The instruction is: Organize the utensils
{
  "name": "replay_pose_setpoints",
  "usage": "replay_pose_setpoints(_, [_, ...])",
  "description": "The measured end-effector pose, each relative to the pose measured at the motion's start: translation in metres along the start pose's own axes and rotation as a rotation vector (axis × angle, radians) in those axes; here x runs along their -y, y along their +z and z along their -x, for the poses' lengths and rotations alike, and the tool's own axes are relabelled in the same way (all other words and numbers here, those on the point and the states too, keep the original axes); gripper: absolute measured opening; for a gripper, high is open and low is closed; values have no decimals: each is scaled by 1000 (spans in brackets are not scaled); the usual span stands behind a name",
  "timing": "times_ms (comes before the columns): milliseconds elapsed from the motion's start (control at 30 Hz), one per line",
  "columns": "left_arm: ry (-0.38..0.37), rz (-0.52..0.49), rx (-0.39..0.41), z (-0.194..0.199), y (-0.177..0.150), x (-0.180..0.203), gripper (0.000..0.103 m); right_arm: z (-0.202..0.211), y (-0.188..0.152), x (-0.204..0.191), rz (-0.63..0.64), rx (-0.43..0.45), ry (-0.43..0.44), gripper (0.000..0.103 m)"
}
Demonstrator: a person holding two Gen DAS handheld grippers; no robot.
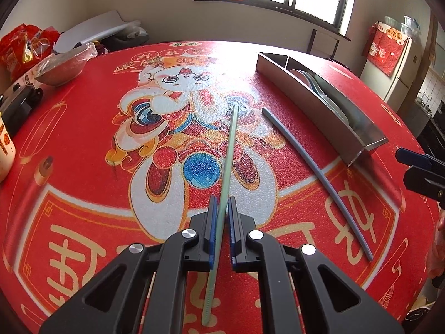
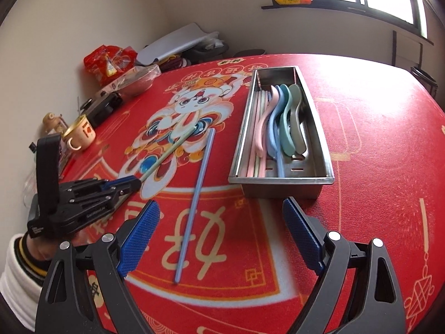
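My left gripper [image 1: 221,208] has its fingers clamped on the green chopstick [image 1: 228,153], whose far tip points out over the red surface [image 1: 83,139]. My right gripper [image 2: 219,222] hangs with fingers wide apart, holding nothing. The blue chopstick [image 2: 196,197] lies flat between them, just left of the steel tray [image 2: 281,179], which holds spoons [image 2: 281,119] and more chopsticks.
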State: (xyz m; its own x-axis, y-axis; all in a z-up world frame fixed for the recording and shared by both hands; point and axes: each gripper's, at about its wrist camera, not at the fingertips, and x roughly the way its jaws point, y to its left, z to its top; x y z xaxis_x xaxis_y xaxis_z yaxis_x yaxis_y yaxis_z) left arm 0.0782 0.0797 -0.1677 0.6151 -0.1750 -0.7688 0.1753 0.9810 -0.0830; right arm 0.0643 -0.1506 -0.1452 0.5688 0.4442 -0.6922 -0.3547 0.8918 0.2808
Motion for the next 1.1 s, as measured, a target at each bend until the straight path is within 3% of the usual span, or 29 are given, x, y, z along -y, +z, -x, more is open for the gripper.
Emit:
replay_pose_setpoints(67, [-4, 4, 0, 0, 0, -1, 8, -6, -2, -7, 15, -23, 1, 84])
replay_pose_setpoints(133, [2, 2, 1, 0, 0, 0, 8, -14, -3, -16, 38, -53, -6, 73])
replay_pose_setpoints(200, [16, -11, 2, 0, 0, 2, 8, -22, -6, -27, 65, -77, -17, 71])
replay_pose_setpoints(367, [5, -4, 2, 0, 0, 1, 9, -44, -9, -47, 127, -137, -65, 40])
replay_pose_setpoints(533, [-21, 17, 3, 0, 0, -3, 9, -65, -5, -47, 110, -166, -145, 22])
replay_pose_setpoints(667, [-31, 25, 3, 0, 0, -5, 9, -73, 1, -49, 108, -159, -176, 16])
replay_pose_setpoints(933, [-43, 31, 4, 0, 0, -6, 11, -86, 11, -62, 137, -148, -232, 15])
replay_pose_setpoints(1100, [-43, 12, 4, 0, 1, -3, 16, -85, 11, -57, 117, -145, -192, 12])
